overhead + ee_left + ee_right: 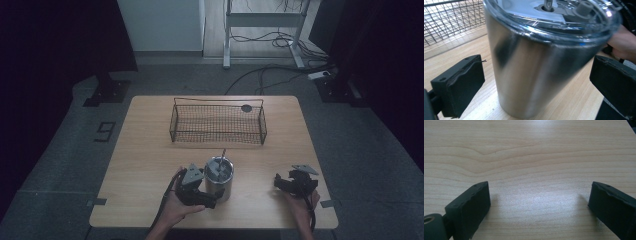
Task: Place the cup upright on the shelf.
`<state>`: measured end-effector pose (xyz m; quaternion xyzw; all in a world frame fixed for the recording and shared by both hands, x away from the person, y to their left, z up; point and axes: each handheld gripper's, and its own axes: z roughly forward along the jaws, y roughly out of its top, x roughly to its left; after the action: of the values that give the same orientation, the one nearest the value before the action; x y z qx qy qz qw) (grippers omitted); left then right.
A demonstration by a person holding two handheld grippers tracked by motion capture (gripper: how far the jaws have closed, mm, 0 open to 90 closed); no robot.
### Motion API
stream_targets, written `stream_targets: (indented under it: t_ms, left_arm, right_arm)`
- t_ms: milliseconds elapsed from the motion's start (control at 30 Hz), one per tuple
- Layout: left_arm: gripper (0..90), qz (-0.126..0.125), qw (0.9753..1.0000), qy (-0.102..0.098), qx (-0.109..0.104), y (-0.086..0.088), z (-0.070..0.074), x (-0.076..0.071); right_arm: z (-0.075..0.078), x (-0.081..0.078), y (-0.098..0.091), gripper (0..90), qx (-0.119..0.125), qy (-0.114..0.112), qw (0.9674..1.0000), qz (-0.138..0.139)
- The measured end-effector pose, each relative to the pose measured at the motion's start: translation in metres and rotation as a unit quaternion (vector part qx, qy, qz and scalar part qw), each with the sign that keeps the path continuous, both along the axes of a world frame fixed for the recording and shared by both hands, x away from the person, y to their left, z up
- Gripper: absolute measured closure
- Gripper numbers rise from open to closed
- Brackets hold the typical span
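- Two grippers sit over the near part of a wooden table [145,150]: the left gripper [205,197] near the middle of the near edge, the right gripper [285,184] near the right corner, well apart from each other.
- A steel cup [219,177] with a clear lid [554,15] stands upright on the table, just to the right of the left gripper.
- In the left gripper view the jaws stand wide apart, one on each side of the cup's lower body; a gap shows between each jaw and the steel wall, so they grasp nothing.
- A thin straw [222,154] rises through a hole in the lid.
- In the right gripper view the jaws are also spread wide, with bare wood between them and nothing held.
- The right gripper is to the right of the cup, not touching it.
- A wire basket [218,122] sits on the far half of the table, beyond the cup, clear of both grippers.
- A small dark round thing [246,108] shows at the basket's far right corner; what it is cannot be told.
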<state>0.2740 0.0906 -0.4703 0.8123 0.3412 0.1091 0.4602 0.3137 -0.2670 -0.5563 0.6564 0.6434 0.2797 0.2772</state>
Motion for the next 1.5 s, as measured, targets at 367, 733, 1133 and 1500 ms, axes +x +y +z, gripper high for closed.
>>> stream_targets:
  t_ms: [367, 733, 1133, 1500]
  left_arm:
    - [0.0, -0.003, 1.0000, 0.001, 0.003, -0.023, -0.009, 0.016]
    - [2.4, 0.003, 0.9993, -0.035, 0.014, -0.028, -0.013, 0.014]
    - [3.7, -0.008, 0.9986, -0.044, 0.028, -0.028, -0.009, 0.012]
    - [3.9, -0.010, 0.9987, -0.046, 0.020, -0.024, -0.007, 0.011]
  right_arm:
    - [0.000, 0.000, 0.000, 3.8, 0.000, 0.000, 1.0000, 0.000]
    - [0.000, 0.000, 0.000, 3.8, 0.000, 0.000, 1.0000, 0.000]
    - [0.000, 0.000, 0.000, 3.7, 0.000, 0.000, 1.0000, 0.000]
    - [0.000, 0.000, 0.000, 3.8, 0.000, 0.000, 1.0000, 0.000]
